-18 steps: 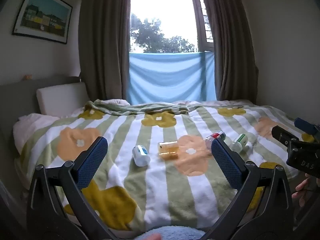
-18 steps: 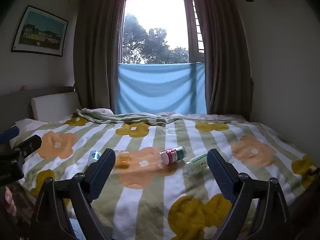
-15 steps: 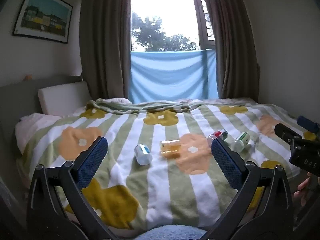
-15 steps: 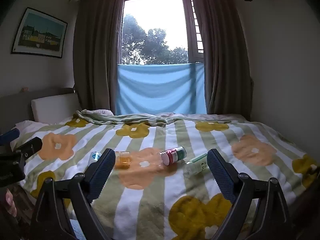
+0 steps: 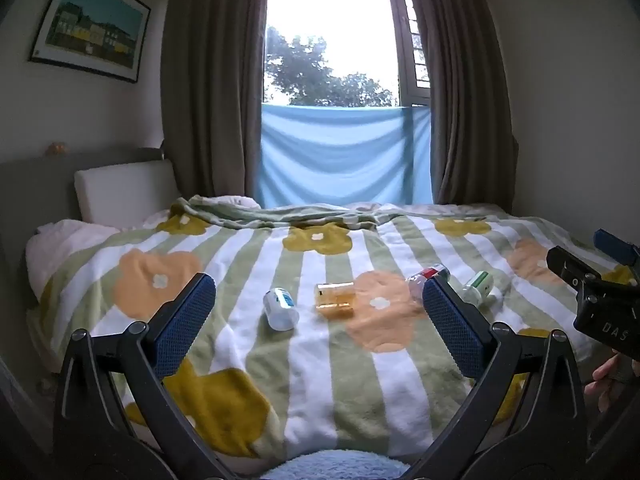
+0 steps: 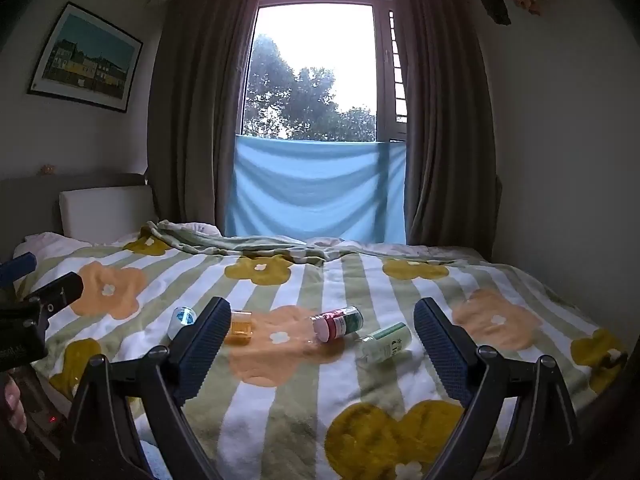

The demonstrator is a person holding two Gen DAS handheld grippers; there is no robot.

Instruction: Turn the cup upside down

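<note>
Several small cups lie on their sides in a row on the flowered blanket: a blue-labelled one [image 5: 281, 309] [image 6: 182, 318], an amber one [image 5: 335, 299] [image 6: 242, 328], a red-and-green one [image 5: 425, 275] [image 6: 339, 323] and a white-green one [image 5: 478, 286] [image 6: 385, 343]. My left gripper [image 5: 318, 326] is open and empty, held short of the blue and amber cups. My right gripper [image 6: 320, 346] is open and empty, short of the red-and-green cup. Each gripper shows at the edge of the other's view.
The bed [image 6: 520, 360] fills the room, with a pillow [image 5: 124, 192] and headboard at left, a folded blanket edge at the back, and a curtained window behind. A wall stands close on the right. A light blue towel [image 5: 344, 466] lies at the near edge.
Both views have shifted slightly; the left gripper has risen a little and tilted so the cups sit lower and nearer centre. Nothing on the bed has moved.
</note>
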